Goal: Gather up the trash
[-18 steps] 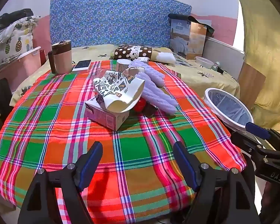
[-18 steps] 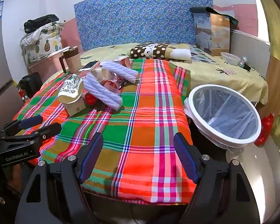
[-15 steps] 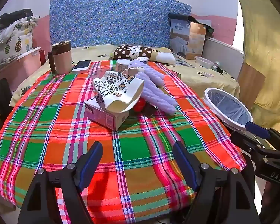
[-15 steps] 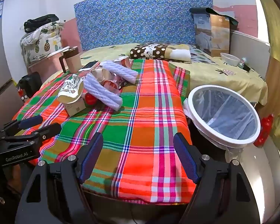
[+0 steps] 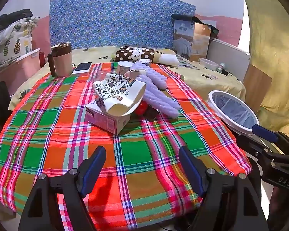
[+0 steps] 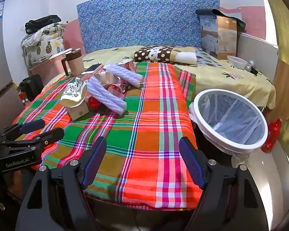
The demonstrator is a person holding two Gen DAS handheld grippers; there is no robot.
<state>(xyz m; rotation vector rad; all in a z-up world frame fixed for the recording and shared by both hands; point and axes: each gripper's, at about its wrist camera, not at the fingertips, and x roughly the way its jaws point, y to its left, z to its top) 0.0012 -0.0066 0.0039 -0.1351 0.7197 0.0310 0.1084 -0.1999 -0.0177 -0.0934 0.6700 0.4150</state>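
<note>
Black grippers; blue pads (silver screws)

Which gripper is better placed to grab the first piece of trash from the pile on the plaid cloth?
Probably left. The left gripper, open and empty, looks straight at the trash pile. From the right gripper, also open, the pile sits off to the left, and the bin is closer.

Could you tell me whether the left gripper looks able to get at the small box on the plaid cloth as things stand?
Probably yes. The left gripper is open and empty, and only bare plaid cloth lies between it and the box; a printed carton rests on top, though.
</note>
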